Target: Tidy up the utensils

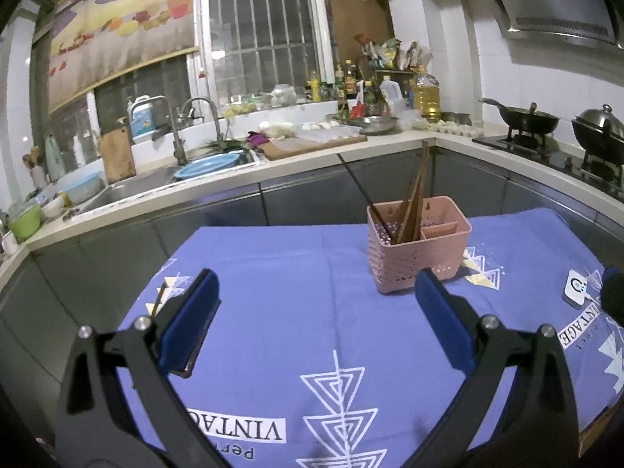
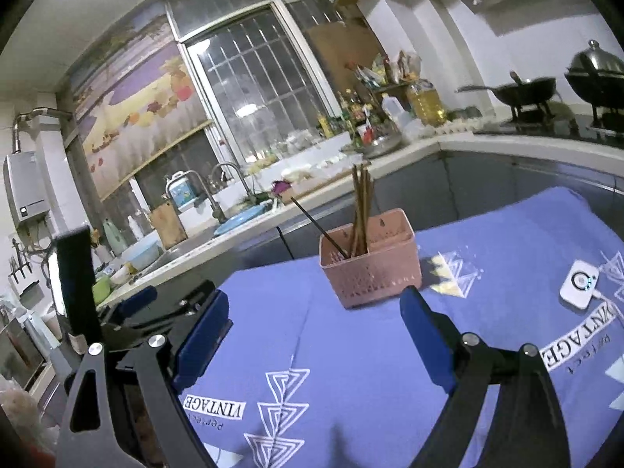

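Left wrist cam: left gripper (image 1: 316,312) is spread wide w/ nothing in it, hovering over the blue cloth (image 1: 273,273). Pink basket (image 1: 419,247) sits ahead w/ chopsticks (image 1: 413,191) standing in one compartment.

Right wrist cam: right gripper (image 2: 314,331) is spread too, empty. Chopsticks (image 2: 360,210) look light, stiff, prob slippery, so pinch mid-shaft imo. One stray stick (image 1: 158,302) lies near the cloth's left edge.

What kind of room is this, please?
Most likely a home kitchen: a sink with taps, a wok on a gas stove, and oil bottles on the counter.
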